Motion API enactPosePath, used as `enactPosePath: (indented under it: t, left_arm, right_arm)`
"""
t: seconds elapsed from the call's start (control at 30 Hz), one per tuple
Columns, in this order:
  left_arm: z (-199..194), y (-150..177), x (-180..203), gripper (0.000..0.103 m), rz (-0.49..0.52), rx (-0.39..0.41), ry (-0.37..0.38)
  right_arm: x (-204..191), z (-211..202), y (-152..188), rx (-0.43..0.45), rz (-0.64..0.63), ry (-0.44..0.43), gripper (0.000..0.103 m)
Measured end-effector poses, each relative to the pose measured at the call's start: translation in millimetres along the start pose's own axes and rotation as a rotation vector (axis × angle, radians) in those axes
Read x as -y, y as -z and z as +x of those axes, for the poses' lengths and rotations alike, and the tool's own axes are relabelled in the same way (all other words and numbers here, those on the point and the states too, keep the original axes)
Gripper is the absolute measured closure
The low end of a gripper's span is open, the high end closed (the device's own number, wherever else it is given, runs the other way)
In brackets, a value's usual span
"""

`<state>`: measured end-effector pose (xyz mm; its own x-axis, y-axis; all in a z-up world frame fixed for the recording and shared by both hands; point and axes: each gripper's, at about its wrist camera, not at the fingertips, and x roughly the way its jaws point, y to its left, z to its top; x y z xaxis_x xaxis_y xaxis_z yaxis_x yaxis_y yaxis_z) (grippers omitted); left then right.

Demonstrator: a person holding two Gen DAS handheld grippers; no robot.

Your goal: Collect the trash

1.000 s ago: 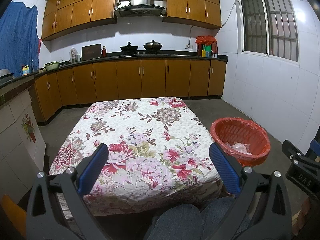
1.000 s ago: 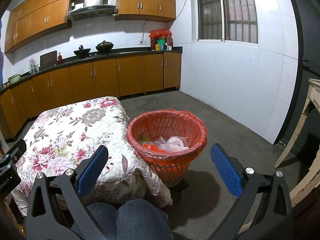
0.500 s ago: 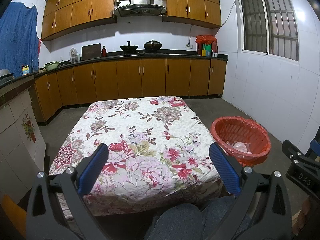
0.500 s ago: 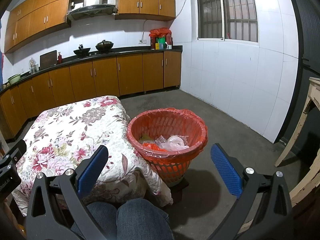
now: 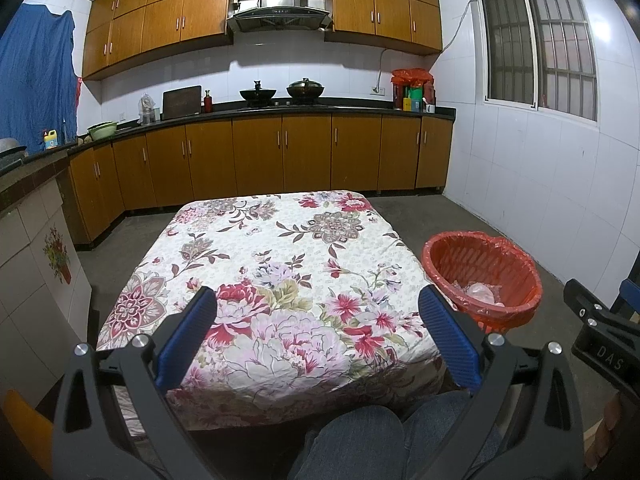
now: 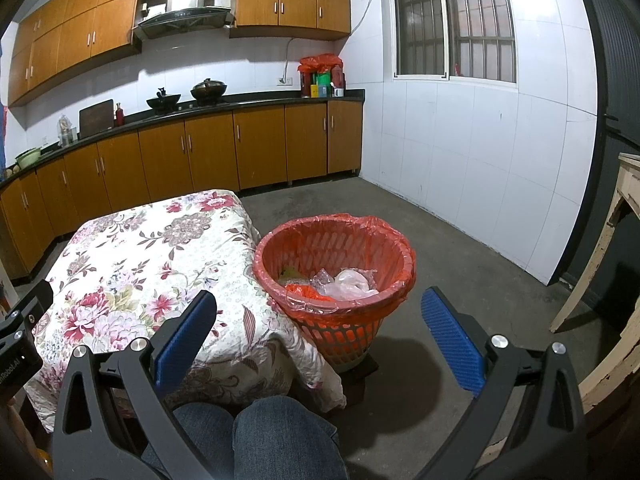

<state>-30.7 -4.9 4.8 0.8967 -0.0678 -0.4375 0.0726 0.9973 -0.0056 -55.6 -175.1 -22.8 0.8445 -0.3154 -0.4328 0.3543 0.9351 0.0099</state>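
Left wrist view: the left gripper (image 5: pixel 316 320) is held over the near edge of the bench (image 5: pixel 280 256), its blue fingers (image 5: pixel 188 336) spread wide apart with nothing between them.
Right wrist view: the right gripper (image 6: pixel 318 320) is also spread wide, its blue fingers (image 6: pixel 452 340) holding nothing.
Bench: covered by a floral cloth; its top lies ahead of and between the left fingers, and to the left of the right gripper's left finger.
Trash basket: a red basket (image 6: pixel 336 320) lined with a red bag stands on the floor (image 6: pixel 460 264) just beside the bench's right edge, ahead of the right fingers and between them; in the left wrist view it (image 5: pixel 484 276) sits just past the right finger.
Trash: crumpled clear plastic (image 6: pixel 348 282) and an orange-red scrap (image 6: pixel 306 292) lie inside the basket.
Person: knees in blue jeans (image 6: pixel 256 436) show below the fingers, at the bench's near edge.
Other gripper: the right gripper's black body (image 5: pixel 600 344) shows at the right edge of the left wrist view, well beside the left fingers.
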Motion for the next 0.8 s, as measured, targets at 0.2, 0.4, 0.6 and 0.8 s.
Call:
enactPosePath:
  t: [0.2, 0.4, 0.6, 0.8]
  left_arm:
    - [0.0, -0.1, -0.2, 0.004, 0.001, -0.001, 0.000]
    - [-0.1, 2.9, -0.2, 0.004, 0.002, -0.003, -0.002]
    - [0.4, 4.6, -0.6, 0.004, 0.002, -0.003, -0.004]
    - [0.1, 4.8, -0.7, 0.004, 0.002, -0.006, -0.003]
  right_arm:
    - [0.5, 0.0, -0.7, -0.001, 0.000, 0.000, 0.002]
    - [0.2, -0.2, 0.0, -0.002, 0.001, -0.001, 0.002]
    - [-0.4, -1.0, 0.3, -0.002, 0.002, -0.001, 0.002]
    - [1.0, -0.1, -0.9, -0.003, 0.002, -0.001, 0.002]
